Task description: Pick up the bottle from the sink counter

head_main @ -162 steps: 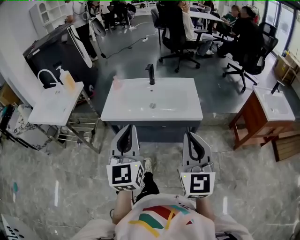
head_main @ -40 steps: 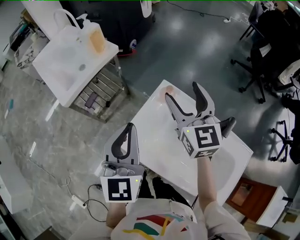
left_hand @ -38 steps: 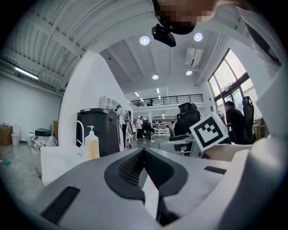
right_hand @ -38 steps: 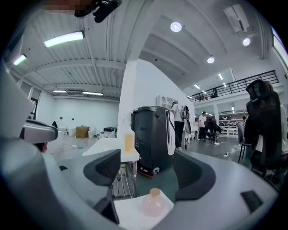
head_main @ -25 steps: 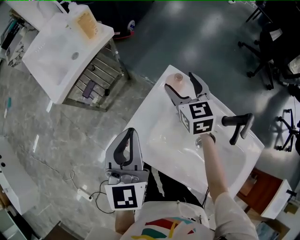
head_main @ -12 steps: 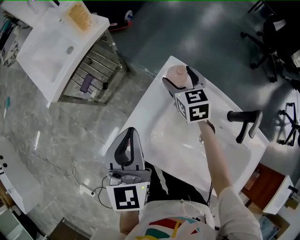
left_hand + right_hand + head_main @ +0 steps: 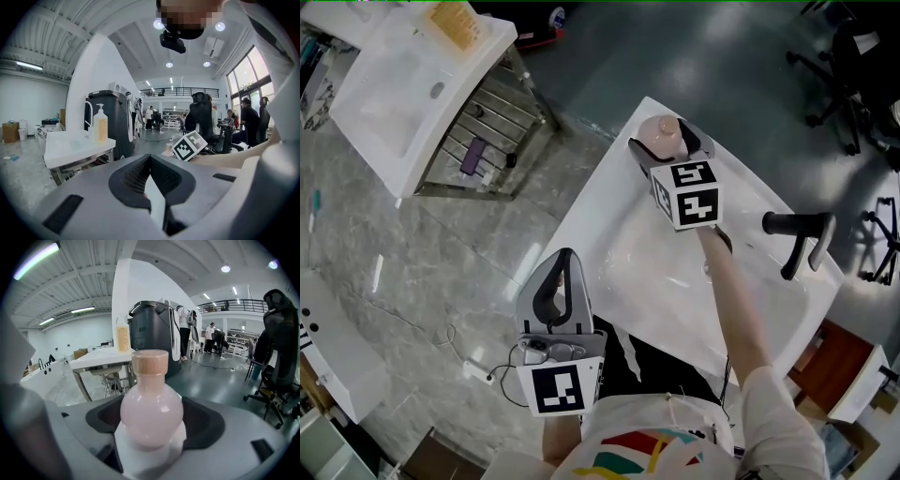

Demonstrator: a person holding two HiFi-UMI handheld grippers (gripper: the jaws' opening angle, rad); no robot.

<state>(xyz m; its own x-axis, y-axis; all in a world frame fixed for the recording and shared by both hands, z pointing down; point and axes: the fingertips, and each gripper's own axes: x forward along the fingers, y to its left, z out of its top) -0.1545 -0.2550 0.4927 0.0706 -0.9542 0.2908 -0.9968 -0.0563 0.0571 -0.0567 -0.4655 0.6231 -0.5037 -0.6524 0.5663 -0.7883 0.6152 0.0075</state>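
In the head view the bottle (image 7: 661, 137) stands at the counter's (image 7: 602, 202) far corner within the right gripper (image 7: 664, 150), while the left gripper (image 7: 553, 292) hangs low; its own view shows jaws together, empty; the right gripper view shows jaws snug on the round belly, probably slick, breakable glass, best squeezed gently at its widest.

Support: white sink counter (image 7: 600, 211), flat top w/ recessed basin (image 7: 661, 267), standing on grey marbled floor (image 7: 441, 272). Items directly on top:
1. Pink bottle (image 7: 659, 138), upright, at far corner, near edge.
2. Black faucet (image 7: 797, 234), behind basin, well apart from bottle.
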